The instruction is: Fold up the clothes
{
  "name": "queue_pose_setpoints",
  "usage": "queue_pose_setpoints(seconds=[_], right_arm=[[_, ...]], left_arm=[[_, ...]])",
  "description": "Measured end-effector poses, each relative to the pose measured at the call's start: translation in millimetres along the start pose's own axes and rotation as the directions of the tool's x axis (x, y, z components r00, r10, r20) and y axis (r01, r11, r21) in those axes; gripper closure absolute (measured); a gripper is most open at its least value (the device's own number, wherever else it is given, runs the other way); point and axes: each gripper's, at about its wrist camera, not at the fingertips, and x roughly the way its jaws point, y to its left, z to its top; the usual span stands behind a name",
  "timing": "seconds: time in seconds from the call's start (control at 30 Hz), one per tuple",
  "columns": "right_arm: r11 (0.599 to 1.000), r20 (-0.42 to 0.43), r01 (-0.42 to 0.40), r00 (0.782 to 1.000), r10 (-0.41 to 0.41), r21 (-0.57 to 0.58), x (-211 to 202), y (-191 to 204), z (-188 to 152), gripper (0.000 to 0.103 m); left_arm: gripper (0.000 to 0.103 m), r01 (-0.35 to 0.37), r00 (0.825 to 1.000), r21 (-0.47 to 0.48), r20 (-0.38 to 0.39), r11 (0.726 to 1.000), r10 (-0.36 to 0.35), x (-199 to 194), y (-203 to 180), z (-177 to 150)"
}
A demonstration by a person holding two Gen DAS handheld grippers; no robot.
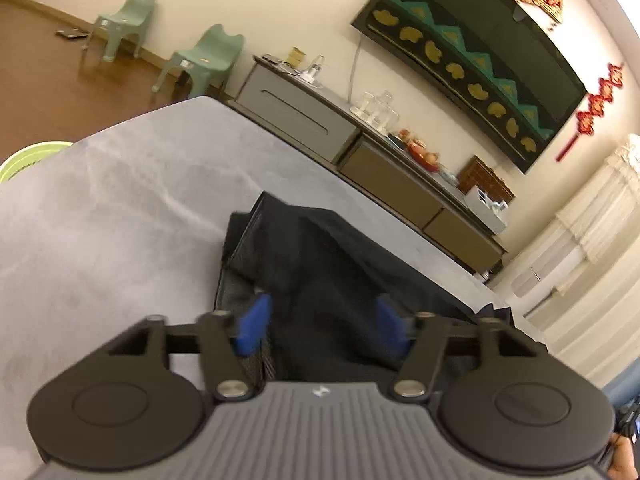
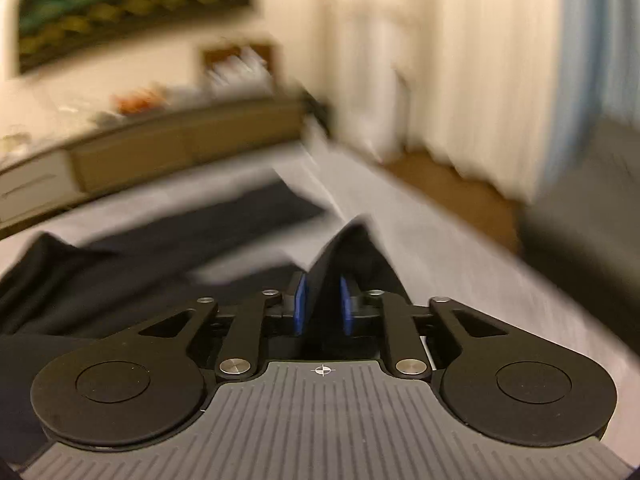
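Right tongs (image 2: 323, 304) of mine are clamped on a raised fold of the dark garment (image 2: 160, 240); left tongs (image 1: 320, 320) stand apart with the same garment's bunched cloth between the pads, not pinched. Beyond the left tongs the garment lies on the grey table (image 1: 120, 200). Judged step: mid-fold. Next, close the left, then carry both edges across together.

Left hand-held gripper (image 1: 322, 322) spread; right hand-held gripper (image 2: 323, 306) seemingly pinched.
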Motion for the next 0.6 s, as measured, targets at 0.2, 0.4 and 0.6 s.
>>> queue_pose_setpoints(seconds=[0.2, 0.4, 0.6], right_arm=[[0.980, -0.015, -0.134, 0.990, 0.138, 0.150, -4.4, -24.8, 8.3, 0.045], [0.974, -0.109, -0.186, 0.974, 0.200, 0.126, 10.3, -34.9, -0.8, 0.019], [0.988, -0.221, -0.149, 0.966, 0.137, -0.038, 38.8, -18.2, -13.4, 0.084]], left_arm=[[0.019, -0.075, 0.996, 0.100, -0.047, 0.992, 0.080, 3.6, -16.8, -18.4], [0.066, -0.073, 0.991, 0.256, -0.090, 0.964, 0.099, 20.7, -51.3, -36.6], [0.103, -0.017, 0.999, 0.360, -0.030, 0.933, 0.030, 11.3, -68.3, -36.7]])
